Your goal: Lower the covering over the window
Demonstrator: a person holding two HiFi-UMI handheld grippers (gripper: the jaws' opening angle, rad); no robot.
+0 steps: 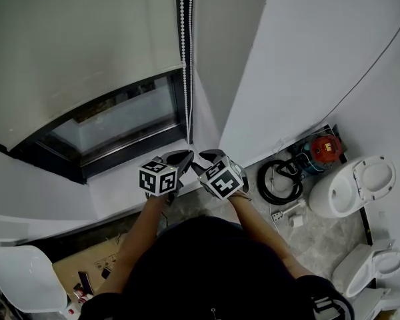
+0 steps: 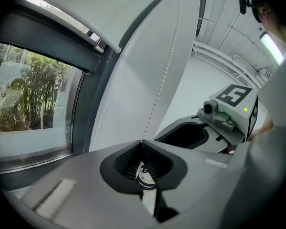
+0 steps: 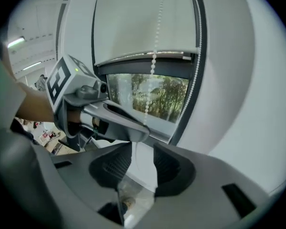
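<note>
The bead chain hung vertically, pinched low in the pressed-together left claw, running up just ahead of and above the spread right claw.

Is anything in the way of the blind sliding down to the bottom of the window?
Nothing that I can see. Under the blind, the glass is bare down to its bottom frame.

Window is seen at centre left of the head view, with the covering above it. Along its right edge the bead chain is hung. At lower right, coiled hose is laid left of toilet.
</note>
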